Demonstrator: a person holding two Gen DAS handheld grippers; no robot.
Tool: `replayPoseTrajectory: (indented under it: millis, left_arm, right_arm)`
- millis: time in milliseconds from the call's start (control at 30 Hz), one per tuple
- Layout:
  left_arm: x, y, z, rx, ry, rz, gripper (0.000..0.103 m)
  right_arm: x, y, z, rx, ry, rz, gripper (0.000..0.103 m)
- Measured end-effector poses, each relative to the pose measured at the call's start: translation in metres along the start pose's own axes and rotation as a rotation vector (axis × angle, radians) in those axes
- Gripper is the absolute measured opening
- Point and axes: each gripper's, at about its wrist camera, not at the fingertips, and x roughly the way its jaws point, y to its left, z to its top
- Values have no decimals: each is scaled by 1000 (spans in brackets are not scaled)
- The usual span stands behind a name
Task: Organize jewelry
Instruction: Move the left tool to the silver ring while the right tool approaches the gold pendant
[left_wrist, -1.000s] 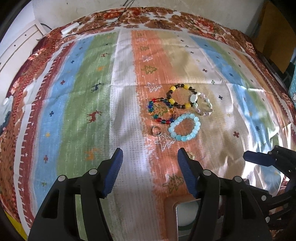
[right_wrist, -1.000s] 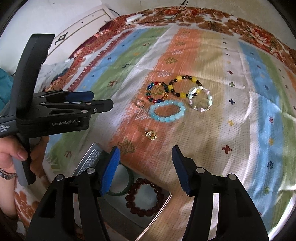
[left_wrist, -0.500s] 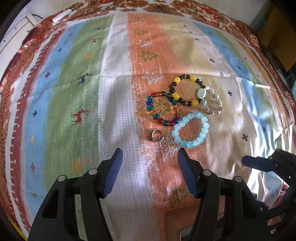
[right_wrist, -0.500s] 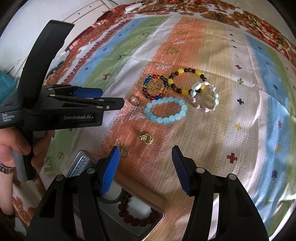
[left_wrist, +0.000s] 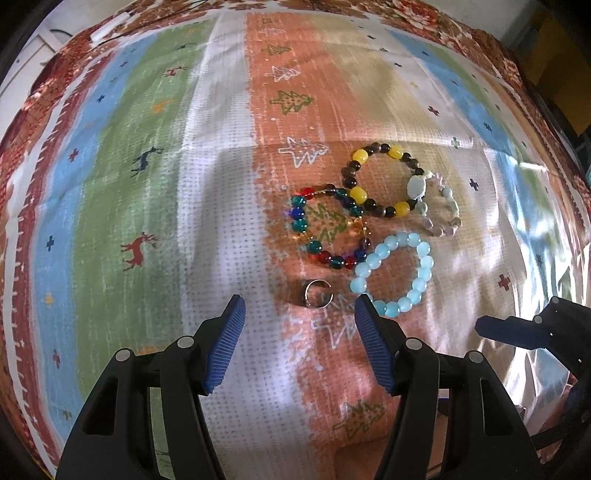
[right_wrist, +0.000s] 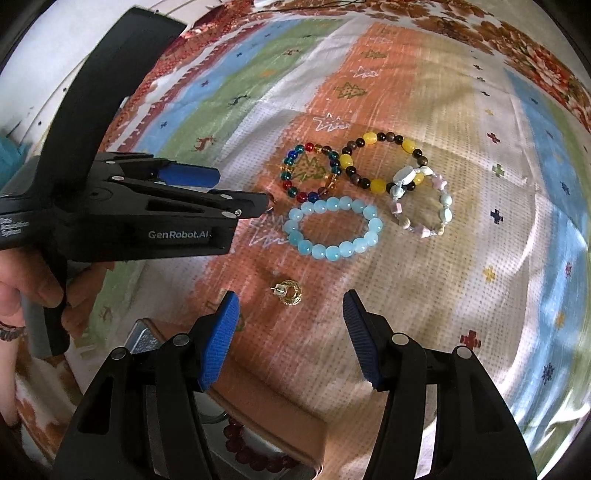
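Several bead bracelets lie together on the striped cloth: a light blue one (left_wrist: 393, 275) (right_wrist: 332, 229), a multicolour glass one (left_wrist: 328, 229) (right_wrist: 310, 171), a yellow and brown one (left_wrist: 384, 181) (right_wrist: 384, 162) and a pale stone one (left_wrist: 439, 206) (right_wrist: 421, 203). A small silver ring (left_wrist: 318, 293) lies just ahead of my open, empty left gripper (left_wrist: 299, 321). A gold earring (right_wrist: 290, 293) lies just ahead of my open, empty right gripper (right_wrist: 290, 325). The left gripper (right_wrist: 236, 194) shows side-on in the right wrist view and hides the ring.
A metal tin (right_wrist: 147, 341) sits below the right gripper, holding a dark red bead bracelet (right_wrist: 258, 454). The right gripper's tip (left_wrist: 517, 328) shows at the right edge of the left wrist view. A hand (right_wrist: 33, 288) grips the left tool.
Both grippers have moved forward toward the jewelry. The ring now sits close between the left fingertips and the earring close between the right fingertips. The tin has slid mostly out of view.
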Motion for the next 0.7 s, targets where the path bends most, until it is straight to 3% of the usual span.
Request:
replayPoseTrajectory:
  millis: [333,700]
  left_arm:
    - [12,-4,3,31,28,2,61]
    - [25,-13,7,87,47,30,49]
  right_arm:
    - [21,8,10,-56,49,-12,58]
    - [45,10,18,-96,106,-30,58]
